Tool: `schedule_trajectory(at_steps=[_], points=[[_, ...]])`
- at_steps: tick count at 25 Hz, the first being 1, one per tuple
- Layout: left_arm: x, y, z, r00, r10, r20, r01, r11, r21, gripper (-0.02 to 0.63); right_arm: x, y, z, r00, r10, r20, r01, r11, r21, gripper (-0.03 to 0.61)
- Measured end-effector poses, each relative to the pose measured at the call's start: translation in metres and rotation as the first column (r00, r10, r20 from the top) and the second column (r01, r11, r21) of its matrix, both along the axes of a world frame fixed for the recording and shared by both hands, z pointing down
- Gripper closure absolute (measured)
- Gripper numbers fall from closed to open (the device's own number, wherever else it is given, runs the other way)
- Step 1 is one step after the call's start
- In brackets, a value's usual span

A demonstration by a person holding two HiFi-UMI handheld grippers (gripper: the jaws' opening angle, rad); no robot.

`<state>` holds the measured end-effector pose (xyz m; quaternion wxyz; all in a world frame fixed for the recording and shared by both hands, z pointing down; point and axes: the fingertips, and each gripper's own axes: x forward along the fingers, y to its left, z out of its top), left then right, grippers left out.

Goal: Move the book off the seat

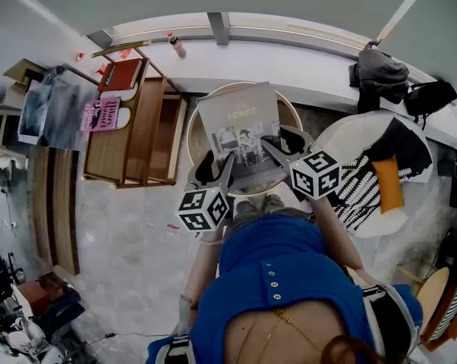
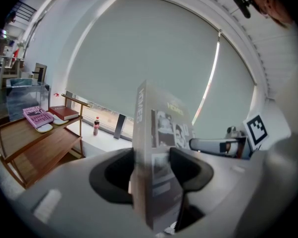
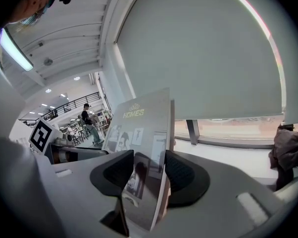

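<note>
Window-side room, wooden shelf (image 1: 141, 127) at left. Left tool (image 1: 213, 171) is clenched on the book (image 1: 238, 120) at its lower left edge; right tool (image 1: 278, 149) clamps the lower right. Book is held up, tilted, over the round seat (image 1: 291, 114). Looks like the carry-off step. Next: swing it clear of the seat, both grips even.

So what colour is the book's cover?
The book is grey, with small black-and-white photos; it shows best in the right gripper view.
</note>
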<state>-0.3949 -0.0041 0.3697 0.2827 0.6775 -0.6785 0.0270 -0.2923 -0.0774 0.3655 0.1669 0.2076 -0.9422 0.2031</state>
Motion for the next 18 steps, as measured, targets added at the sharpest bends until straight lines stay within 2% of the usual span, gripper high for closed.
schedule_trajectory(at_steps=[11, 18], points=[[-0.002, -0.006, 0.021, 1.0, 0.003, -0.016, -0.004, 0.999, -0.046, 0.387, -0.002, -0.006, 0.021, 1.0, -0.005, -0.029, 0.004, 0.999, -0.035, 0.38], [-0.011, -0.024, 0.08, 0.999, -0.002, -0.046, -0.003, 0.992, -0.125, 0.387, -0.011, -0.025, 0.083, 0.996, -0.009, -0.091, -0.003, 0.991, -0.13, 0.379]])
